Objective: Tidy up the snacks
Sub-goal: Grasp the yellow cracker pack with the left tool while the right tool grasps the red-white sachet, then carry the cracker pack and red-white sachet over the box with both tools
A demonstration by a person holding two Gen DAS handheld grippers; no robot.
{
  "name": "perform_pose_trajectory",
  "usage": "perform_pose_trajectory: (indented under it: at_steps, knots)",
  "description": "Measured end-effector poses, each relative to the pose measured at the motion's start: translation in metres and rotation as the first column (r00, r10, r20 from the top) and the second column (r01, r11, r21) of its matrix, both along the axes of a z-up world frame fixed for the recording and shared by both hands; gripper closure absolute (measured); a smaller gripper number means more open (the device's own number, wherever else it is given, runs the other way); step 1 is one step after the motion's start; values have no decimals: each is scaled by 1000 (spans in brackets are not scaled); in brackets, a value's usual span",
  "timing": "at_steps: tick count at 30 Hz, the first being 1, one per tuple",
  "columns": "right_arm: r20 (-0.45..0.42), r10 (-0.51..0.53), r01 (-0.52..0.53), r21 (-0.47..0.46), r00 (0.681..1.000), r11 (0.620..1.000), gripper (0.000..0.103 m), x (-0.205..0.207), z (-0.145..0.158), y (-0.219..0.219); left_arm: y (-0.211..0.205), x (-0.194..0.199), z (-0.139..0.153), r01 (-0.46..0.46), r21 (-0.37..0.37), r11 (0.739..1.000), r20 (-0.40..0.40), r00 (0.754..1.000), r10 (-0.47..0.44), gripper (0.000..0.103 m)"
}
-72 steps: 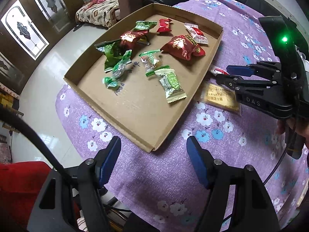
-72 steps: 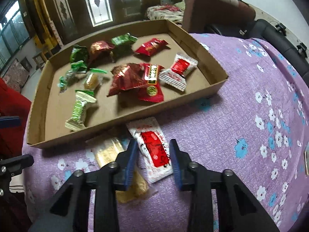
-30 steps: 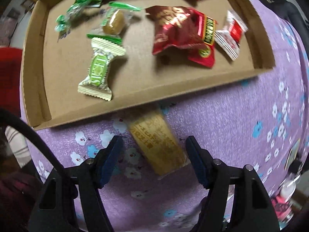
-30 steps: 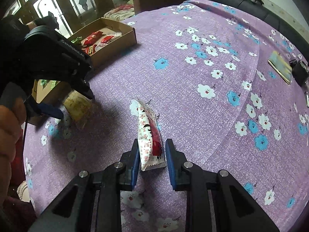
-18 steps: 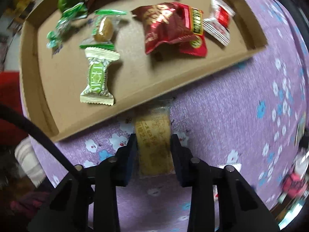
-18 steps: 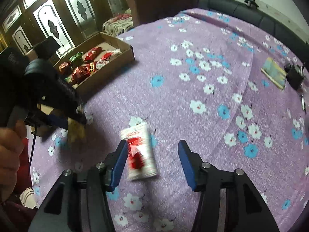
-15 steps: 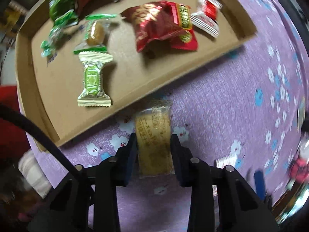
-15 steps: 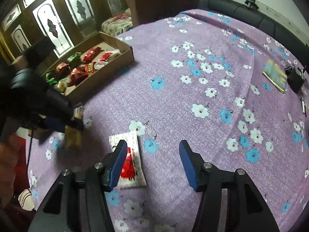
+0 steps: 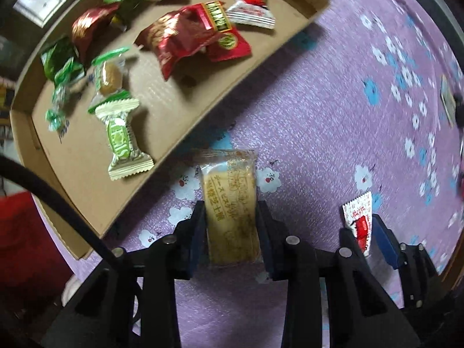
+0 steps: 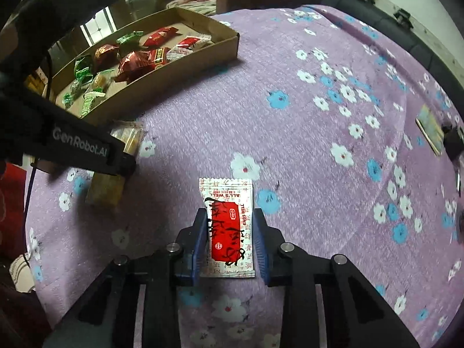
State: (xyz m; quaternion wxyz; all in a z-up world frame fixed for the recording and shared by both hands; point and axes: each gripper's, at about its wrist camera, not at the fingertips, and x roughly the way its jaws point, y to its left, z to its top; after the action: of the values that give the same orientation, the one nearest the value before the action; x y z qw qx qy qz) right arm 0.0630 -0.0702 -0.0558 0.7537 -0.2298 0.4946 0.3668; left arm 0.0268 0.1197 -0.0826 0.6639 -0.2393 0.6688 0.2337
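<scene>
The yellow biscuit packet (image 9: 229, 200) lies on the purple flowered cloth just below the cardboard tray's (image 9: 84, 159) near wall, and my left gripper (image 9: 231, 223) is shut on its long sides. To its right, my right gripper (image 10: 230, 232) is closing its jaws, with the pads at both edges of a red and white packet (image 10: 227, 226) that lies flat on the cloth. From the right wrist, the left gripper (image 10: 123, 161) and yellow packet (image 10: 105, 187) show at the left. The tray (image 10: 179, 68) holds several red and green wrapped snacks.
The purple cloth (image 10: 319, 159) covers a rounded table. A black sofa (image 10: 377, 5) borders its far side. A small flat card (image 10: 432, 132) and a dark object (image 10: 452, 142) lie near the right edge. A black cable (image 9: 52, 197) crosses the left wrist view.
My left gripper closed on the yellow packet and rolled. My right gripper let the red and white packet fall flat, opened wide, then closed around it again.
</scene>
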Motion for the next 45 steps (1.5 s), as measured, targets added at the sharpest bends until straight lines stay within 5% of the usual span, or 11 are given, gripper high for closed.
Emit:
perform_pose_trajectory:
  at_steps: [10,21,37,45]
  knots:
    - [3,-104,104,56,995,993,76,-13,6,-30,-34,-7,11,206,63,977,53,976,-209,67]
    - [-5,-192,192,104,981,976,76,-37,12,-51,-76,-52,18,429,233,873,140,873,-467,67]
    - [-42,-279,282,138,959,949,76,-63,16,-63,-78,-104,50,546,270,793,257,753,-606,67]
    - [-47,-286,290,136,957,947,76,-70,17,-54,-73,-109,56,551,273,788,284,737,-613,67]
